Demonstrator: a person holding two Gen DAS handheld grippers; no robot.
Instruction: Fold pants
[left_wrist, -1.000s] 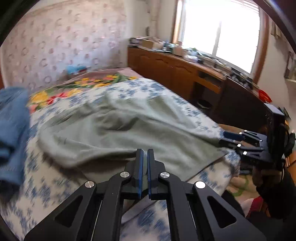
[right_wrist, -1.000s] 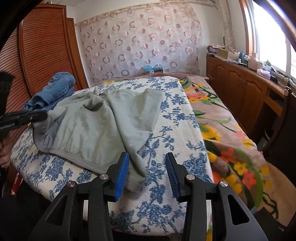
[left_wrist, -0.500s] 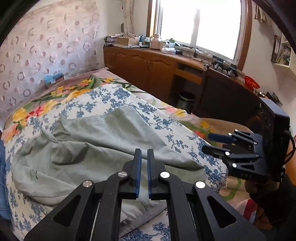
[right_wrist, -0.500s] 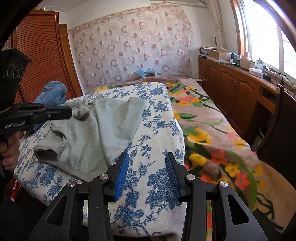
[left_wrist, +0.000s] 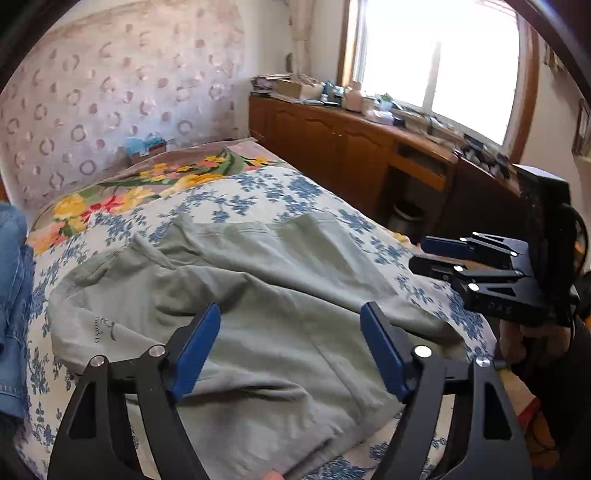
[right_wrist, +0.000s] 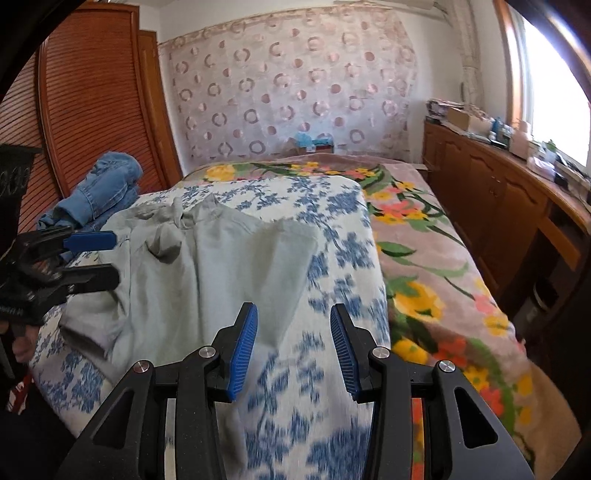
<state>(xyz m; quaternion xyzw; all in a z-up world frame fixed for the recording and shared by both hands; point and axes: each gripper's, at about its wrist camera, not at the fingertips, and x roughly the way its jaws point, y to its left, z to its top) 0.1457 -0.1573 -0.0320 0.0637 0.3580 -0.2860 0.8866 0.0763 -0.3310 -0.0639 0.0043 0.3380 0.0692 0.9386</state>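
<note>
Pale green pants (left_wrist: 258, 314) lie rumpled and partly folded on the blue-flowered sheet (left_wrist: 280, 192) of the bed; they also show in the right wrist view (right_wrist: 221, 266), waist drawstring at the far end. My left gripper (left_wrist: 290, 350) is open and empty, hovering just over the near part of the pants; it shows at the left edge of the right wrist view (right_wrist: 92, 258). My right gripper (right_wrist: 293, 347) is open and empty above the sheet, beside the pants' near right edge; it shows at the right of the left wrist view (left_wrist: 432, 254).
A pile of blue jeans (right_wrist: 99, 192) lies at the bed's left side by the wooden wardrobe doors (right_wrist: 92, 110). A flowered blanket (right_wrist: 424, 258) covers the bed's right half. A cluttered wooden cabinet (right_wrist: 498, 192) runs under the window.
My left gripper has opened from shut and let go of the pants, which now lie on the bed. My right gripper stays open and has shifted back over the pants' edge.
</note>
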